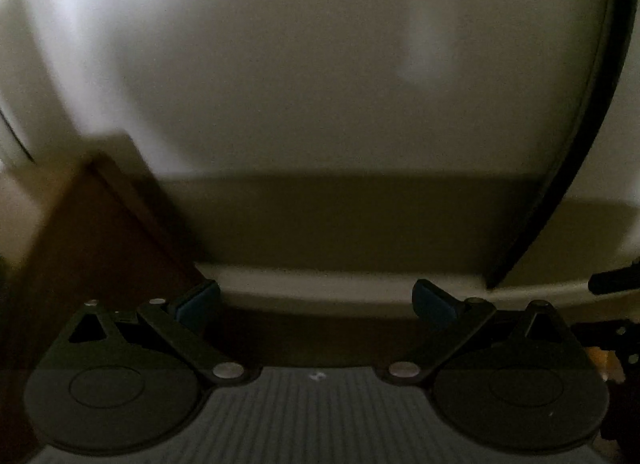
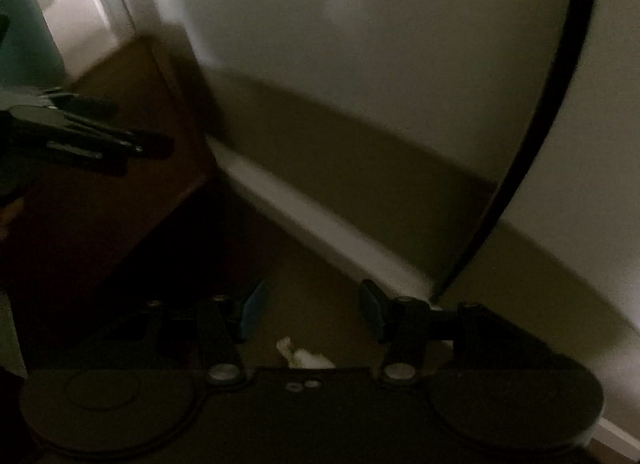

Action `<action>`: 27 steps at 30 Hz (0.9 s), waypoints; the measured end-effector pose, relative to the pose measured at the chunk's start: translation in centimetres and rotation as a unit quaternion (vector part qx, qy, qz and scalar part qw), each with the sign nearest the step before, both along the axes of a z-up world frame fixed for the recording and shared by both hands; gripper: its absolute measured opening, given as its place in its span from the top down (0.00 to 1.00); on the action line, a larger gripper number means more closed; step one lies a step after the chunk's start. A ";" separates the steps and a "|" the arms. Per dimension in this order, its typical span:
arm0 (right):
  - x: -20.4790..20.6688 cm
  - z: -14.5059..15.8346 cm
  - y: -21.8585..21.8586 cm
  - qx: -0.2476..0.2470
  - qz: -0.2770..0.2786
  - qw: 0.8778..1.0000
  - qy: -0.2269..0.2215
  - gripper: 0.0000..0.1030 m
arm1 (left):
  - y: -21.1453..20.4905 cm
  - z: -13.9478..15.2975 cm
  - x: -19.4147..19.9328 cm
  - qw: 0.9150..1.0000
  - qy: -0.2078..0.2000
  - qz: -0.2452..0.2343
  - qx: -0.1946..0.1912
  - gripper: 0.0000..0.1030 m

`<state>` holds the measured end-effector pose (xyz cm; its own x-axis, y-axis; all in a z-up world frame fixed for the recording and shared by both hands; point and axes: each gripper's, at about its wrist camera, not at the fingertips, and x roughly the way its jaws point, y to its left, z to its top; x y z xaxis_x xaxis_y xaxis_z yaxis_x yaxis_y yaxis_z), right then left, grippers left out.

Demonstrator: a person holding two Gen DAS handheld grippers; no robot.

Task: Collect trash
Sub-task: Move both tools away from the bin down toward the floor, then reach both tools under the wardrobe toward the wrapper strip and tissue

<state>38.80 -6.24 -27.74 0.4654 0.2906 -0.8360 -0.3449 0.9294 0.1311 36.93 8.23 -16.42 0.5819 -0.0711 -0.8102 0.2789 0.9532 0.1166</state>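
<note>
A small crumpled white scrap of paper (image 2: 305, 356) lies on the dim tan floor, low in the right wrist view. It sits just behind and below the tips of my right gripper (image 2: 312, 312), whose blue pads stand apart with nothing between them. My left gripper (image 1: 316, 304) is spread wide open over the floor by the baseboard and holds nothing. In the right wrist view the left gripper (image 2: 132, 127) shows blurred at the left, in front of the brown cabinet. No trash shows in the left wrist view.
A brown wooden cabinet (image 2: 132, 111) stands at the left against the pale wall (image 2: 360, 43). A white baseboard (image 2: 304, 215) runs along the wall's foot. A black cable (image 2: 532, 135) hangs down the wall to the floor at the right. The light is dim.
</note>
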 end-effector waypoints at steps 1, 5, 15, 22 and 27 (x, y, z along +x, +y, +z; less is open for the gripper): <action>0.4 -1.5 0.2 -0.007 0.009 1.000 0.010 0.50 | -0.3 -1.7 0.4 1.000 0.014 -0.008 0.004 0.00; 1.5 -6.6 0.8 -0.031 0.036 0.998 0.049 0.50 | -1.5 -8.4 1.2 0.997 0.055 -0.054 0.016 0.00; 2.4 -18.6 3.0 -0.076 0.137 0.979 0.133 0.51 | -1.7 -22.5 0.2 0.982 0.144 -0.121 0.038 0.00; 2.1 -26.0 6.1 -0.120 0.249 0.949 0.154 0.53 | -2.5 -29.5 -1.8 0.963 0.183 -0.189 0.049 0.00; 2.9 -29.7 7.6 -0.132 0.302 0.932 0.152 0.54 | -4.6 -32.7 -4.4 0.946 0.187 -0.256 0.061 0.01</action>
<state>41.66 1.39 -57.47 0.0134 0.1883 -0.9820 -0.7993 0.5920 0.1026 32.54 3.61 -49.08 0.1669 -0.1578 -0.9733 0.7440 0.6679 0.0193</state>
